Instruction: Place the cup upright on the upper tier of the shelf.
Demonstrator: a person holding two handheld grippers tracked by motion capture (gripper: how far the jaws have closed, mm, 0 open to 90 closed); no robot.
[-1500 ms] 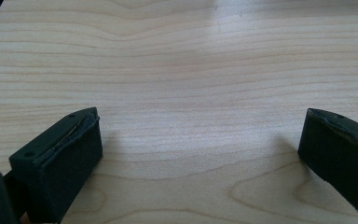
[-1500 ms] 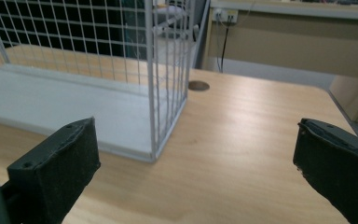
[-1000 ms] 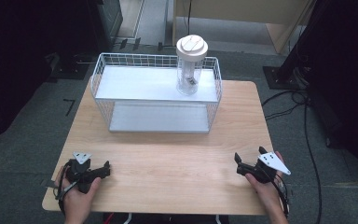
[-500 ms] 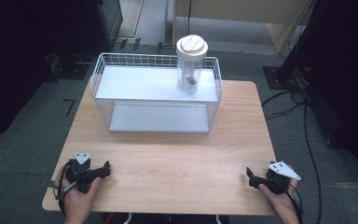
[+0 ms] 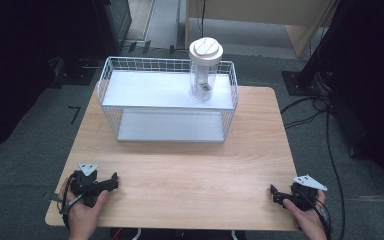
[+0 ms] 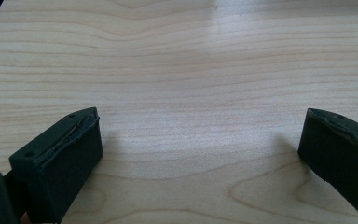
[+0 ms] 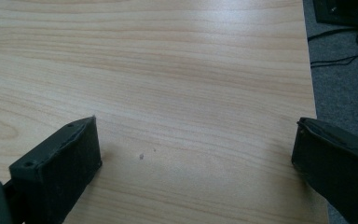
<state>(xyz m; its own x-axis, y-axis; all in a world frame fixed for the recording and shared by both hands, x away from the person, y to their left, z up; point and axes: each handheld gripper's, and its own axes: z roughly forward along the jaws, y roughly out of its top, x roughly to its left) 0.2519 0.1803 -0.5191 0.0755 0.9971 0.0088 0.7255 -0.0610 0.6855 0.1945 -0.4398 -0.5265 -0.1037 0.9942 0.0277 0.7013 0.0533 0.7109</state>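
A clear jar (image 5: 203, 75) with a white lid stands upright on the top shelf of a white wire rack (image 5: 130, 90) at the back of the wooden table (image 5: 190, 160). My left gripper (image 5: 114, 181) rests at the table's front left corner, held by a hand. In the left gripper view it (image 6: 200, 154) stands open over bare wood, nothing between its jaws. My right gripper (image 5: 274, 194) lies at the front right corner in the other hand. The right gripper view shows it (image 7: 196, 158) open too, close to the table's right edge.
The rack has a lower shelf (image 5: 170, 127) with nothing on it. Dark stands and cables (image 5: 330, 115) lie on the grey floor to the right of the table. Bare wood stretches between the rack and both grippers.
My right gripper has moved back toward the front right corner of the table and lower. The left gripper and the jar have stayed where they were.
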